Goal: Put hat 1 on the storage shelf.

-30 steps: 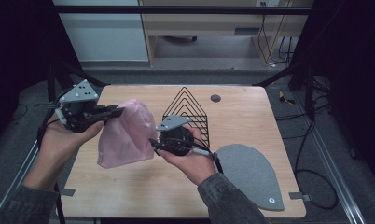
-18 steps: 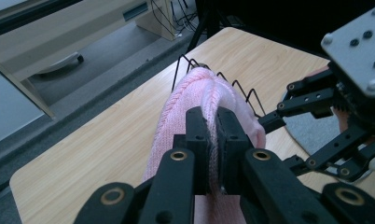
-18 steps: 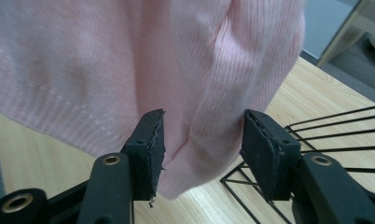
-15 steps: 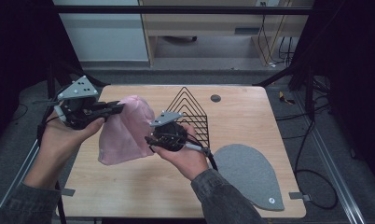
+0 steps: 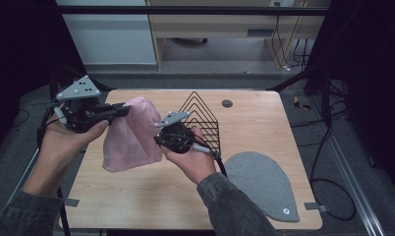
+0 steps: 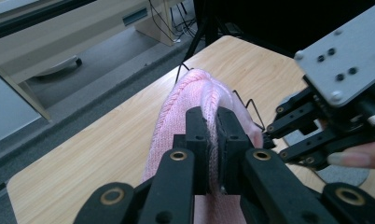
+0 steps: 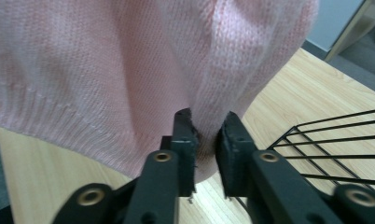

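Note:
A pink knitted hat hangs above the wooden table, held up between both grippers. My left gripper is shut on the hat's upper left edge; in the left gripper view the pink knit is pinched between the jaws of the left gripper. My right gripper is shut on the hat's right edge; in the right gripper view a fold of the hat sits between the jaws of the right gripper. The hat's ribbed hem hangs lowest.
A black wire rack stands on the table just behind my right hand. A grey felt pad lies at the front right. A small dark disc sits near the back edge. Cables and a cabinet lie beyond the table.
Both grippers have lifted the hat a little higher, and my right gripper has shifted slightly left and up, closer to the left one.

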`<state>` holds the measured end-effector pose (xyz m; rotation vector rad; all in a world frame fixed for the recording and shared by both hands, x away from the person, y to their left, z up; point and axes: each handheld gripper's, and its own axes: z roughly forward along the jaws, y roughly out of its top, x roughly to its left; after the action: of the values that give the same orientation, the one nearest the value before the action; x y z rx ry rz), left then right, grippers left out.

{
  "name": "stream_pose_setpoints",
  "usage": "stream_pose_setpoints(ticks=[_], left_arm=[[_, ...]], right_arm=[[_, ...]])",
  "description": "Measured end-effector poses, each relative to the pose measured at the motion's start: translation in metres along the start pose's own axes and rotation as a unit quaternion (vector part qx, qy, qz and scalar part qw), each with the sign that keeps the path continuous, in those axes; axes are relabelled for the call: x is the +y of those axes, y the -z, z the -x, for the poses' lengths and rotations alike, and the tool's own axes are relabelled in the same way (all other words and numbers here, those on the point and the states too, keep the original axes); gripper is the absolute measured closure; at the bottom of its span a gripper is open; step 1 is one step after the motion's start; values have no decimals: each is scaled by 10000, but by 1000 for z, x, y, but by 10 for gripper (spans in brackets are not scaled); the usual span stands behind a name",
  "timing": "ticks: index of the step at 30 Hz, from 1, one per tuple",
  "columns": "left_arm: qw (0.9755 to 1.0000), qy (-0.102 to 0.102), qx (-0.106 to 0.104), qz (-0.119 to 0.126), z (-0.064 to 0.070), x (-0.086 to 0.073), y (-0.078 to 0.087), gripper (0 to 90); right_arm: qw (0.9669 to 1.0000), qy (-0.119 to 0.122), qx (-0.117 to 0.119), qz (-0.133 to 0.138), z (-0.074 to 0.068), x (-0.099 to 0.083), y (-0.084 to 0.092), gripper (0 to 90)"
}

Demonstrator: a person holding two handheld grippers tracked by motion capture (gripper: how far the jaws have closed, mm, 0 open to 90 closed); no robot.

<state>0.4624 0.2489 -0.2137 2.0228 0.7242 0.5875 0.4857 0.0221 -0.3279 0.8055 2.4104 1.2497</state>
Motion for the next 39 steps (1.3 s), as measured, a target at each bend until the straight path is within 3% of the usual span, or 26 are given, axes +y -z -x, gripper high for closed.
stream_pose_setpoints(ticks=[4,7,11,19,20,31,39], left_arm=[[9998,63,62,151,-8,3,-1,847],[9992,158,71,370,-14,8,-3,846],[9969,259,78,740,-21,22,-6,846],[9960,278,117,841,-21,43,-16,844],[9958,371,38,842,-21,47,-24,844],[9959,403,-18,816,-23,64,-73,843],[9935,561,-100,990,-25,69,-103,842]], right_arm=[[9999,37,73,73,9,8,15,806],[9998,96,122,159,19,17,28,805],[9990,141,17,415,39,38,55,808],[9971,151,-305,686,65,54,84,811],[9970,138,-337,678,68,53,84,812],[9957,90,-737,558,109,46,80,811],[9929,-95,-995,639,132,35,85,810]])
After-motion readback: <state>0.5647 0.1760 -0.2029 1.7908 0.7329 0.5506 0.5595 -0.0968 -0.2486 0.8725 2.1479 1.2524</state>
